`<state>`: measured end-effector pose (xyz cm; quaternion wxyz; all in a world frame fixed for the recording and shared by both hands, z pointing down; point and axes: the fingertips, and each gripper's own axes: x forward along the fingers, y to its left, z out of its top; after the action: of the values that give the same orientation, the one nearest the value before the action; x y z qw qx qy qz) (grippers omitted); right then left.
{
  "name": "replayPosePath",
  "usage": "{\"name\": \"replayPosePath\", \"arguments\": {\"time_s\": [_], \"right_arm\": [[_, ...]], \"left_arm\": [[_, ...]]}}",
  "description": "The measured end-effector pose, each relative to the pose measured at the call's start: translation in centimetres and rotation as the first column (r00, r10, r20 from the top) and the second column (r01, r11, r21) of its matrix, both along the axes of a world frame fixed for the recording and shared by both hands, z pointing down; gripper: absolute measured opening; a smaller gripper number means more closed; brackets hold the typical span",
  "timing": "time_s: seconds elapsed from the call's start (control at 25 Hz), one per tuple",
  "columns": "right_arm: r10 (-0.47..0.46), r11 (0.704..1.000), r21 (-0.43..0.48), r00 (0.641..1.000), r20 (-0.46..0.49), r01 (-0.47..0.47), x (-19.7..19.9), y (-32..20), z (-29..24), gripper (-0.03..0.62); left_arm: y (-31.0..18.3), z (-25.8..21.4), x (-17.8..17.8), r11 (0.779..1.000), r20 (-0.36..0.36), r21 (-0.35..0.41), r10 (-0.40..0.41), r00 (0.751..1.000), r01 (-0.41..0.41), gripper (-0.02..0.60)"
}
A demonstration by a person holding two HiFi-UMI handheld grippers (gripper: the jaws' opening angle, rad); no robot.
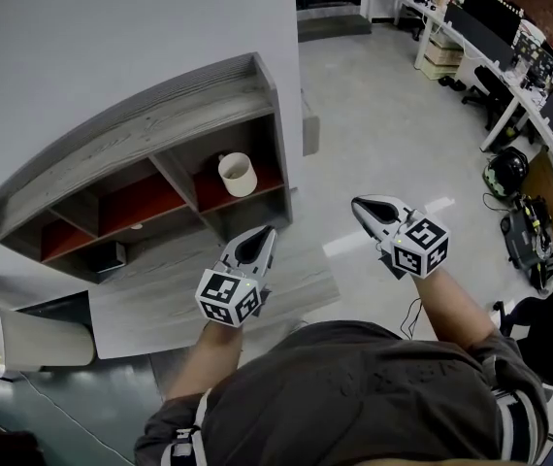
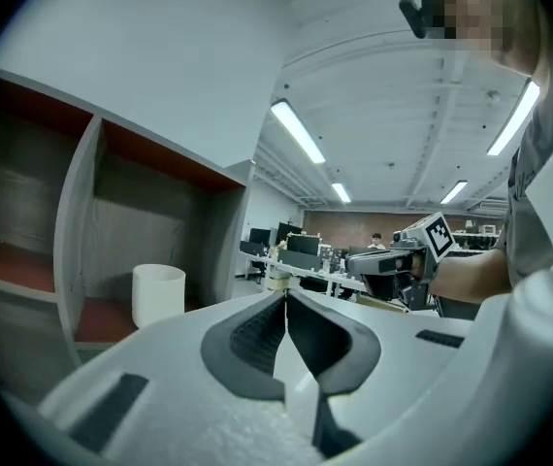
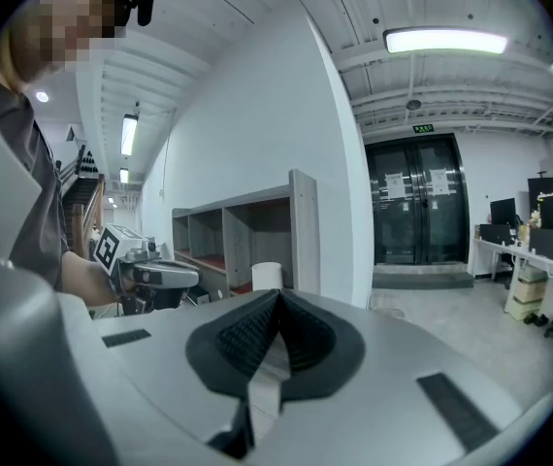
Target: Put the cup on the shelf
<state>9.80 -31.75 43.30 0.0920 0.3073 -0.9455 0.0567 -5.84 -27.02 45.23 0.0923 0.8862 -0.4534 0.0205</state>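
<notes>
The cup is standing upright on the red floor of the right-hand compartment of the shelf, free of both side walls. The placing is looking done, so the step in hand is, I judge, a clean retreat. The left gripper is hovering over the bench near that compartment's mouth, its jaws pressed together with nothing between them. The right gripper is hanging over the floor, its jaws likewise meeting and empty. Done well, the left gripper is pulling straight back from the cup, clearing the shelf's end wall and the bench edge — no sideways sweep toward the cup. Open room is lying to the right and behind — the desks are sitting well apart.
</notes>
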Motion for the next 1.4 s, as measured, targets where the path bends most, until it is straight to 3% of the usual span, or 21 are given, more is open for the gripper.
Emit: {"name": "replayPosePath", "arguments": {"time_s": [0.52,1.4], "right_arm": [[0.049,0.999,-0.015,0.999,-0.006,-0.049,2.2,0.5,2.3,-0.009],[0.054,0.998,-0.017,0.998,-0.02,-0.054,2.1,-0.2,2.4,-0.011]], "left_arm": [[0.0,1.0,0.5,0.999,-0.009,-0.031,0.021,1.0,-0.021,0.005],[-0.6,1.1,0.9,0.998,-0.013,-0.041,0.04,0.999,-0.04,0.005]]}}
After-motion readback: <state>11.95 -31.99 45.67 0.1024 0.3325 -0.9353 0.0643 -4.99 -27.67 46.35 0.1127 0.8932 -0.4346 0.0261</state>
